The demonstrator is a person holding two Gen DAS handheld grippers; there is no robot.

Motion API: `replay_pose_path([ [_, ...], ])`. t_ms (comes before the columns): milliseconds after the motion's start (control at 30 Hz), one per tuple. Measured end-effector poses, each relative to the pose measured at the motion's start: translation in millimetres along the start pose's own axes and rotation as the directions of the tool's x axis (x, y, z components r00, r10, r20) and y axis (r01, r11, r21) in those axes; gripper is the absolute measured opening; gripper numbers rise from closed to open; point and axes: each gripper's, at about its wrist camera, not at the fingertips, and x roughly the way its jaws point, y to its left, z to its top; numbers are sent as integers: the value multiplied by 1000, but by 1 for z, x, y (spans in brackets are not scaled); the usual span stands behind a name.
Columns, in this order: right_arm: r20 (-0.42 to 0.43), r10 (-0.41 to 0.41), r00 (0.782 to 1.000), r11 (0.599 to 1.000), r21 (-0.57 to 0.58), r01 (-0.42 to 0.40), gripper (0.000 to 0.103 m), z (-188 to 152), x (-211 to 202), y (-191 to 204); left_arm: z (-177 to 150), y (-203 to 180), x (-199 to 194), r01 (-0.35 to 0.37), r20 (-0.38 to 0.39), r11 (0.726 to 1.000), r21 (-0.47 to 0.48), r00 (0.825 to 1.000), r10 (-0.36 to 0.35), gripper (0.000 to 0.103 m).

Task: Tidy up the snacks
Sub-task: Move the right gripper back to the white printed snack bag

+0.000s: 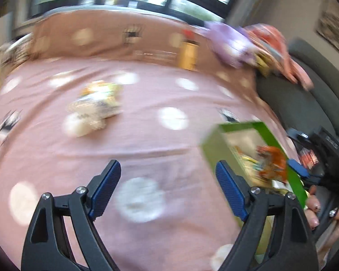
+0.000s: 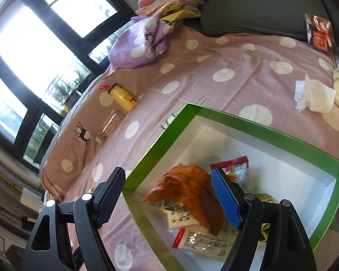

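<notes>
A green box with a white inside lies on the pink spotted bedspread. It holds several snack packets, among them an orange bag and a clear cracker pack. My right gripper is open above the box's near corner, with nothing between its fingers. In the blurred left wrist view the box is at the right. A small pile of snack packets lies further out on the bedspread. My left gripper is open and empty over bare bedspread.
A yellow bottle and a clear glass lie near the bed's far edge. Purple and pink clothes are heaped by a grey cushion. White tissue and a red packet lie at the right.
</notes>
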Motion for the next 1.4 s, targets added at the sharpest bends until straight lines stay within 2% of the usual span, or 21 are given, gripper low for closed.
replay_pose_path([
  [100, -1, 1, 1000, 999, -53, -1, 84, -6, 1, 14, -9, 37, -9, -77, 1, 993, -91, 997, 78, 86],
  [233, -3, -5, 1000, 992, -125, 5, 84, -17, 3, 37, -13, 77, -14, -172, -1, 968, -184, 985, 175, 86],
  [467, -56, 57, 997, 956, -285, -70, 85, -49, 18, 89, -9, 106, -27, -237, 24, 939, -248, 968, 251, 86],
  [633, -112, 73, 991, 916, -385, -111, 85, -81, 34, 125, -9, 127, -39, -251, 40, 920, -300, 960, 275, 86],
  [800, -134, 32, 990, 885, -457, -90, 85, -108, 51, 146, -10, 142, -47, -274, 46, 902, -333, 951, 306, 86],
  [1100, -164, 7, 986, 871, -483, -86, 85, -129, 70, 154, -11, 156, -55, -250, 53, 892, -376, 955, 290, 86],
  [1400, -230, 59, 971, 855, -491, -168, 85, -148, 76, 166, -10, 163, -59, -245, 57, 886, -394, 955, 290, 86],
])
